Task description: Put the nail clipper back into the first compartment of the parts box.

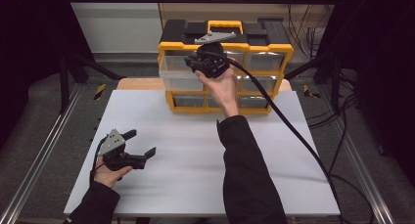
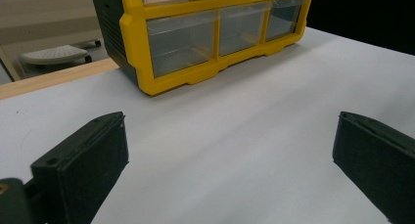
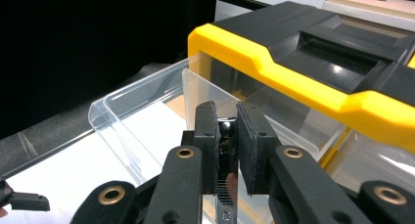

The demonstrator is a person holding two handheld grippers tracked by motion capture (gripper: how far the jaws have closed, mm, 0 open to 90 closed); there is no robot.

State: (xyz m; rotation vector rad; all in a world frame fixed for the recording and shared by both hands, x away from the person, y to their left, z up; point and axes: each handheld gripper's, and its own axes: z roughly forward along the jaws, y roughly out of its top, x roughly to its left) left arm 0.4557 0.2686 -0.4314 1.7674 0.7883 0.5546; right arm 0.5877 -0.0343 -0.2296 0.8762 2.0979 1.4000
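A yellow and black drawer organizer (image 1: 276, 50) stands at the back of the white table (image 1: 195, 150). Its top-left clear drawer (image 1: 177, 72) is pulled out toward the left. My right gripper (image 1: 190, 62) hovers at that drawer's edge, shut on a slim black object (image 3: 225, 132) with a rounded top. In the right gripper view the open drawer (image 3: 122, 121) lies just beyond the jaws, under the organizer's yellow rim (image 3: 274, 62). My left gripper (image 1: 142, 142) rests low at the front left, open and holding nothing, facing the organizer (image 2: 132, 18) with its pads (image 2: 83, 160) wide apart.
A thick black cable (image 1: 293, 131) trails from the right gripper across the table's right side. The organizer's other clear drawers (image 2: 181, 40) are closed. A wooden edge (image 1: 139, 83) shows behind the white table. Metal frame rails (image 1: 44, 145) run along both sides.
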